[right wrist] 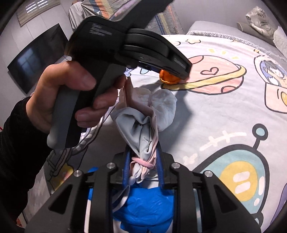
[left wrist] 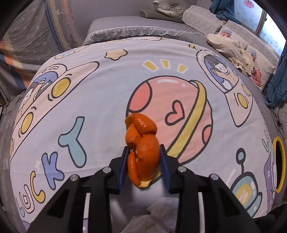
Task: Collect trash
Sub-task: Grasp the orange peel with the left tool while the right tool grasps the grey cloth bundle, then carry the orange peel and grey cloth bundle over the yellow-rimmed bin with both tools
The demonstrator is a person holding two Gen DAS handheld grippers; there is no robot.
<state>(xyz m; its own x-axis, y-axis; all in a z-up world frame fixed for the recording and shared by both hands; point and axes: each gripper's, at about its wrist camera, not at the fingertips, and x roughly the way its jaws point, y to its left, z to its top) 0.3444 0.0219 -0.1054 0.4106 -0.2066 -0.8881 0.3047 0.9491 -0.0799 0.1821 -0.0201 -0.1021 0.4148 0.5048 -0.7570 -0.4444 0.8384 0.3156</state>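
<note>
My left gripper [left wrist: 143,152] is shut on a curled orange peel [left wrist: 142,143] and holds it above the cartoon-print bed sheet [left wrist: 89,93]. In the right wrist view the left gripper [right wrist: 181,71] is up in the air, held by a hand, with the peel [right wrist: 168,78] showing under its tip. My right gripper [right wrist: 143,157] is shut on the bunched rim of a thin white plastic bag [right wrist: 143,129], which hangs open below the left gripper. A blue plastic bag [right wrist: 147,206] lies under the right gripper.
The bed sheet [right wrist: 224,116] covers most of the bed. Pillows and dolls [left wrist: 238,52] lie along the bed's right side. A dark wall screen [right wrist: 35,57] is at the left. A plush toy [left wrist: 168,7] sits at the bed's far end.
</note>
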